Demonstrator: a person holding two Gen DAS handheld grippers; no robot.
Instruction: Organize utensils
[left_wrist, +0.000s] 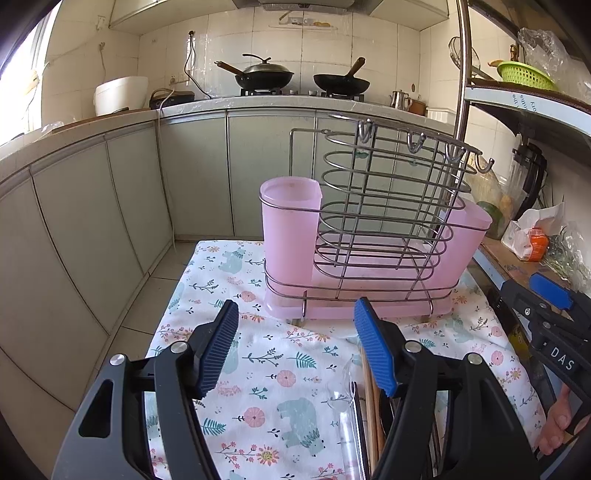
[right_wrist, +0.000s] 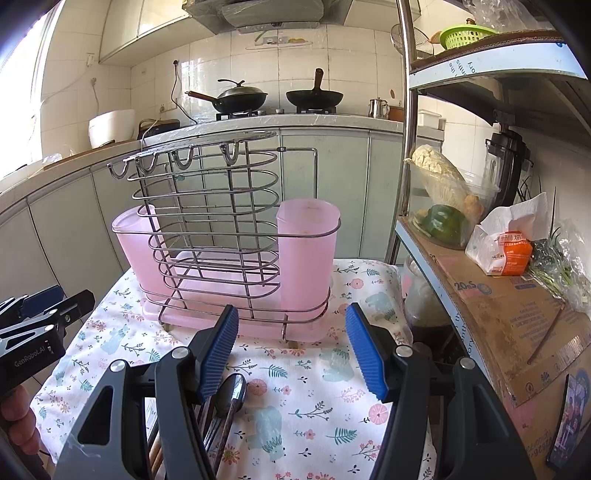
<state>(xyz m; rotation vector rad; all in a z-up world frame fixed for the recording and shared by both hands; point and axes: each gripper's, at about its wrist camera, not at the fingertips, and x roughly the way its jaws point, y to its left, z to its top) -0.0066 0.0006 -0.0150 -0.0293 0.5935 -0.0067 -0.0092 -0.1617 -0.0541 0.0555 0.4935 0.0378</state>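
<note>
A wire utensil rack (left_wrist: 373, 229) with pink plastic cups at both ends stands on the floral tablecloth (left_wrist: 273, 369); the cups look empty. In the right wrist view the same rack (right_wrist: 229, 240) sits straight ahead. A steel spoon (right_wrist: 232, 395) and wooden chopsticks (right_wrist: 207, 417) lie bundled on the cloth under the right gripper's left finger; the left wrist view shows the chopsticks (left_wrist: 369, 406) beside a clear plastic piece. My left gripper (left_wrist: 295, 347) hangs open above the cloth, holding nothing. My right gripper (right_wrist: 290, 350) is open too, just right of the utensils.
A metal shelf unit (right_wrist: 498, 280) with cardboard, vegetables and a tissue pack stands close on the right. The kitchen counter (left_wrist: 258, 101) with two woks runs behind. The table's left edge drops to tiled floor (left_wrist: 155, 280). A hand holds each gripper's handle.
</note>
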